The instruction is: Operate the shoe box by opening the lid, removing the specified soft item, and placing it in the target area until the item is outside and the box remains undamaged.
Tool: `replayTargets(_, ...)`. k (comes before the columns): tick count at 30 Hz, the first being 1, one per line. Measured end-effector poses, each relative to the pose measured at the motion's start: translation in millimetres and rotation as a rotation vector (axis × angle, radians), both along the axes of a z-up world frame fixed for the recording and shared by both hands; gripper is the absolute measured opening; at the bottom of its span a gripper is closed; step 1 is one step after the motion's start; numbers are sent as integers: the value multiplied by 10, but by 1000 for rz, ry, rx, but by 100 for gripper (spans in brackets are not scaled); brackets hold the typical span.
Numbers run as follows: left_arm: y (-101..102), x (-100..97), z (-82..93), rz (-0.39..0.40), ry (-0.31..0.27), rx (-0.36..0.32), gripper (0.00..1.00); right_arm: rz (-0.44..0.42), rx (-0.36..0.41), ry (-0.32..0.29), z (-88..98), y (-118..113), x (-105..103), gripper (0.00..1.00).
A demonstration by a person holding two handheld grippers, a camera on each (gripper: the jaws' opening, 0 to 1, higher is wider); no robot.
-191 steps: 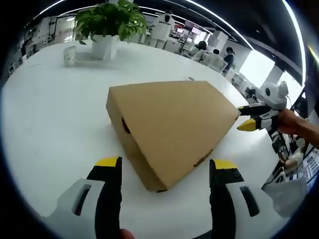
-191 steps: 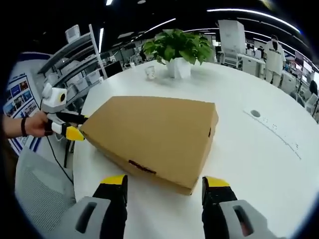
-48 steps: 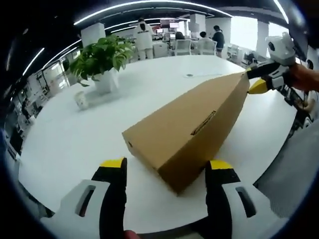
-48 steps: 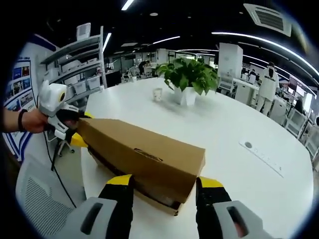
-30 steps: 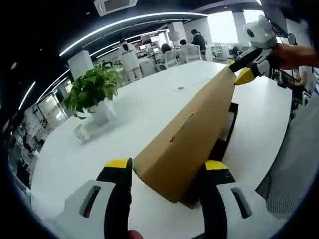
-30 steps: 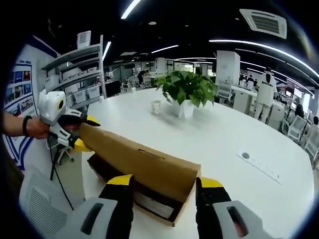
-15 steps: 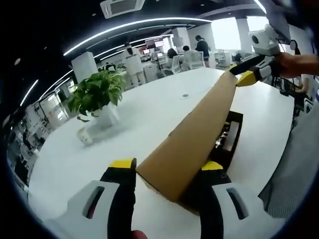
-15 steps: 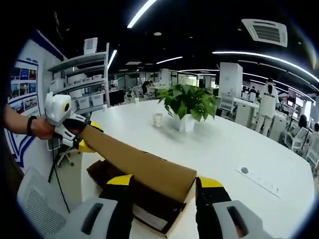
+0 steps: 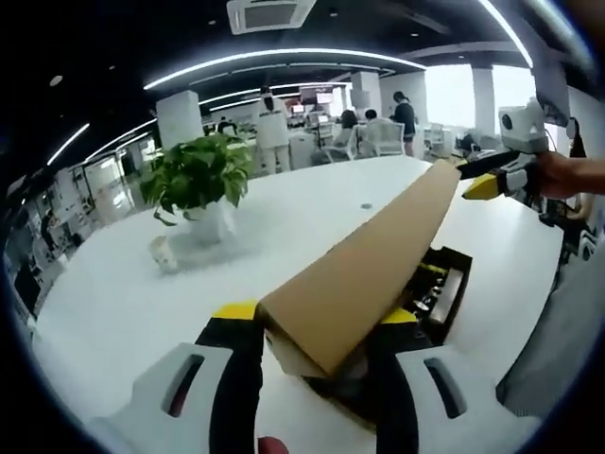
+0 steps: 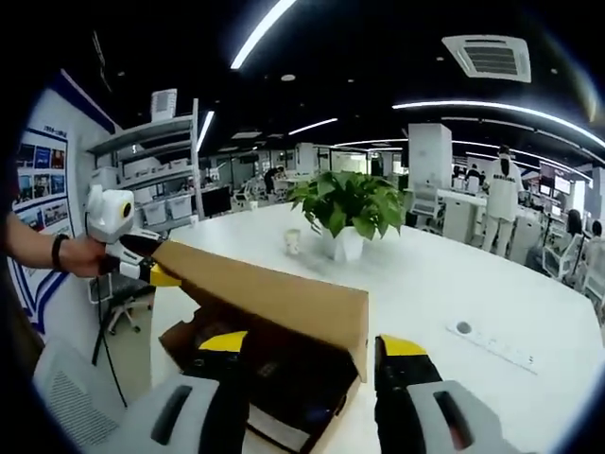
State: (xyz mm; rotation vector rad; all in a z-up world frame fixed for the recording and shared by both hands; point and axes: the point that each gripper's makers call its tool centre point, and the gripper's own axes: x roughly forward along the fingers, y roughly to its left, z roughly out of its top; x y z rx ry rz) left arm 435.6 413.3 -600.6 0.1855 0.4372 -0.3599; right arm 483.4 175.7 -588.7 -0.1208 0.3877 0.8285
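While the lid (image 10: 274, 293) tilts up off the shoe box (image 10: 274, 378) on the white table (image 10: 454, 284), each end sits pinched in a gripper: left gripper (image 9: 317, 326) and right gripper (image 10: 312, 342). Long axis runs tong to tong. Dark contents (image 9: 430, 284) lie below, indistinct; neither arm is plainly nearer. Potted plant (image 10: 348, 213) well apart.

We are holding the left gripper (image 9: 312, 322) and the right gripper (image 10: 312, 348) up at opposite ends, jaws parted on both. Our right hand (image 9: 567, 176) is gripping its handle; our left hand (image 10: 80, 257) likewise.
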Motion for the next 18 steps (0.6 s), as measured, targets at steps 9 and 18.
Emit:
replayTargets(9,10,60,69,19,-6,-26,36,-44,-68,13,-182,-14,247,37)
replayTargets(18,28,136,101,43,-1,-66,34,-90,-104,74,-431,-43,395,35)
